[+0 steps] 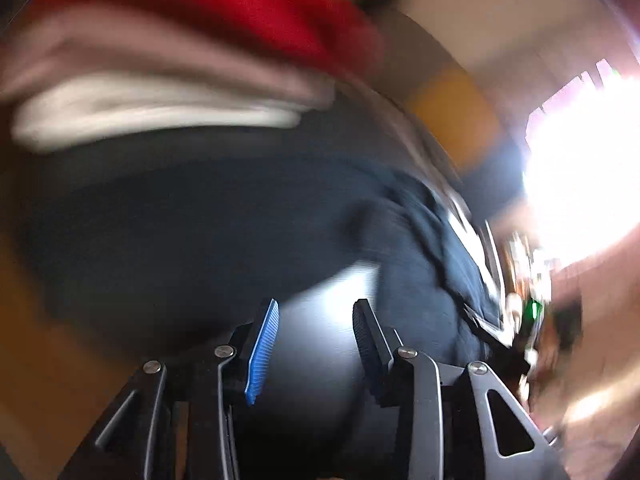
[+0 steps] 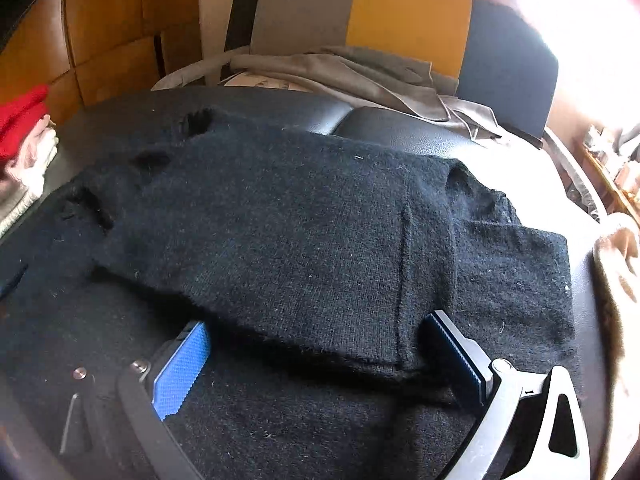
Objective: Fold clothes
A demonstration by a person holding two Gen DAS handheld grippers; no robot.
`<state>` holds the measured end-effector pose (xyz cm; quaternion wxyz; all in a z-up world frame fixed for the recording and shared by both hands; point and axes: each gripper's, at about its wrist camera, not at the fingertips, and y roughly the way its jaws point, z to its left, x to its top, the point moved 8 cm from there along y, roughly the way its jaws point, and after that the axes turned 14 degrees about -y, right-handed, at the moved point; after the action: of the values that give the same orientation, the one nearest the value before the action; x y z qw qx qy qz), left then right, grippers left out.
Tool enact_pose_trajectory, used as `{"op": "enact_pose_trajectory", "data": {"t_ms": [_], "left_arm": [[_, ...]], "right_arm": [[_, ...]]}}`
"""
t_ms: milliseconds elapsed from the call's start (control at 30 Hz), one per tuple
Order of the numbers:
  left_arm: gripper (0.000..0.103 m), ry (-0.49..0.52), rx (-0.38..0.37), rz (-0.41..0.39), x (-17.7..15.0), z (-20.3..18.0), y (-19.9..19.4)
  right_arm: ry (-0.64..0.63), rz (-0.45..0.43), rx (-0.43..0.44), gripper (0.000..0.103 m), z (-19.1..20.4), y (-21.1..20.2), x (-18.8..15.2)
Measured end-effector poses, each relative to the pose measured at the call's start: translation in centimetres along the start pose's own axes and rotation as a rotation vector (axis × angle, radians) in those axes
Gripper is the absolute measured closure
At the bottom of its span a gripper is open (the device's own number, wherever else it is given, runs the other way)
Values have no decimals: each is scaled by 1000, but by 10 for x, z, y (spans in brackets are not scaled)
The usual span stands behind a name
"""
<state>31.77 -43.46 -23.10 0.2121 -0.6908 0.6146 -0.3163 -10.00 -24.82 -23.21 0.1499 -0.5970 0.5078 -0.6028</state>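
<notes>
Red, pink and white folded garments [image 2: 24, 148] sit stacked at the counter's [image 2: 256, 100] left edge, so some clothes already lie folded. Across the middle, a black knitted sweater [image 2: 280, 220] lies partly doubled over itself, with more folds apparently left. Left gripper [image 1: 316, 344] hovers blurred above the dark surface, fingers spread and empty. Right gripper [image 2: 320, 360] has its fingers spread either side of a folded sweater flap, not pinching. No writing is readable.
</notes>
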Motion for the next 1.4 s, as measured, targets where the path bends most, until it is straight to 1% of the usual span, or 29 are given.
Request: {"op": "enact_pose_trajectory", "data": {"t_ms": [67,267,333,400,467,533,600,667,767,800,900,967,1067,1133,1200,1333,1367,1400], "left_arm": [[60,-145,-9,-34,2,41,-14],[58,-578,-36,-135,9,166,-56],[57,-633,-77,-143,12,172,-48],[55,-669,-106,-138,13,173,-40],[51,-704,-134,-133,15,174,-33],[50,-740,-163,-129,16,175,-25],[46,-775,-192,-124,17,175,-18],[40,-811,-221,-119,19,176,-10],[37,-864,-264,-112,21,178,1],[36,-880,-271,-121,24,180,2],[30,-901,-277,-151,29,186,5],[18,-931,-285,-167,29,192,8],[17,-975,-320,-182,34,194,13],[17,-996,-352,-201,29,194,12],[20,-1016,-384,-220,24,195,10],[21,-915,-445,-315,34,176,-5],[21,-903,-472,-307,36,170,-4],[21,-895,-500,-283,37,163,0]], "right_arm": [[1,-2,1,0,2,-2,-1],[-3,-1,-4,0,1,-1,-2],[-9,1,-11,0,2,-2,-2],[-12,2,-15,0,2,-2,-2],[-13,2,-19,0,2,-2,-2],[-15,2,-22,0,2,-3,-2],[-15,2,-23,0,3,-3,-2],[-14,2,-23,0,3,-3,-3],[-12,0,-20,0,3,-3,-3],[-11,-1,-19,0,2,-3,-3],[-11,-2,-17,0,2,-2,-3],[-12,-3,-17,0,1,-2,-4],[-11,-4,-16,0,1,-3,-4],[-11,-5,-16,0,1,-3,-4],[-12,-5,-16,0,1,-3,-4],[-12,-5,-18,0,1,-3,-4],[-12,-5,-18,0,1,-3,-4],[-12,-5,-19,0,1,-3,-3]]}}
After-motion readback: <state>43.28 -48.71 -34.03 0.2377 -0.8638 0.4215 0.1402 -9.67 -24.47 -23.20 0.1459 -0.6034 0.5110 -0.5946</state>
